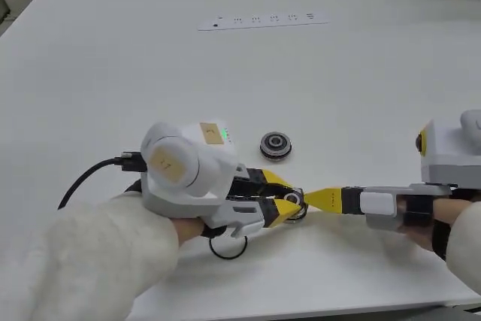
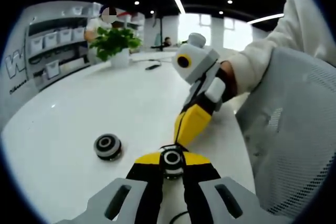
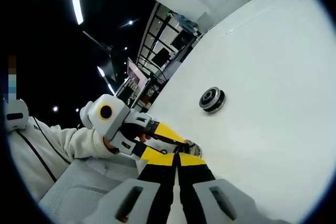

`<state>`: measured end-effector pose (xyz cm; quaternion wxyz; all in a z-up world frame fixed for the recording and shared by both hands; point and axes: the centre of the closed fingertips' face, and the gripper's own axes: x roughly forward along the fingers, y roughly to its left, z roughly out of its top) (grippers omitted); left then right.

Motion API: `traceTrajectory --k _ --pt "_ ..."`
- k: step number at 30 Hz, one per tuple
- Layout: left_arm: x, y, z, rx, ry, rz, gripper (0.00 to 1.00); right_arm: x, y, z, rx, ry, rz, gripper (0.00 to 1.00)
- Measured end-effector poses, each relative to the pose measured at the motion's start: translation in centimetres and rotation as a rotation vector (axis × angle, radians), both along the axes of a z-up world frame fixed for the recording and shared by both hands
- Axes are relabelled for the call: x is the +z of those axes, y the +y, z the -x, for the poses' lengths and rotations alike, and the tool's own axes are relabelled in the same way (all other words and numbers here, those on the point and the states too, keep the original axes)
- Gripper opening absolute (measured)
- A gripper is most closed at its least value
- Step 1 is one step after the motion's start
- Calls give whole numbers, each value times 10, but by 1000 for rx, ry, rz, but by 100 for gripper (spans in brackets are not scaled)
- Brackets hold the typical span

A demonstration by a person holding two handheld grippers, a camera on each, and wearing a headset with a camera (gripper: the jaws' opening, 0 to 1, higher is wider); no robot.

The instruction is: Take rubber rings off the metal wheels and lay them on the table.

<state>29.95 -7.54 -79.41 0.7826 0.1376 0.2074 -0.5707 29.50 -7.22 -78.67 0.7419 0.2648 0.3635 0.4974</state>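
Grippers are nose to nose near the front edge of the bench [image 1: 338,88] right now. My left gripper [image 2: 172,157] is clamped on a metal wheel [image 2: 172,159], jaws snug on both sides of it and holding it just above the surface. The right gripper [image 3: 177,155] comes in from the opposite side with its jaws pressed nearly together and the tips right at that wheel's rim. I can't tell if they've actually pinched any rubber. A second wheel [image 1: 276,145] sits on its own a bit further back on the bench, apart from both grippers. One loose rubber ring [image 1: 228,257] lies flat on the bench just under the left gripper's body. A power strip [image 1: 263,20] is way off at the far side.
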Motion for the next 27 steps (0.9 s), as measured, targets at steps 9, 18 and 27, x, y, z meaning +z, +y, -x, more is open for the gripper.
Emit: traceTrajectory --k 9,18,27 --pt "0 -1 0 0 -1 2 14 6 4 3 21 -2 -33 0" --pt "0 0 0 1 -2 8 14 7 6 3 26 -13 -31 0" --pt "1 -1 1 12 -2 6 15 4 4 2 32 -45 9 0"
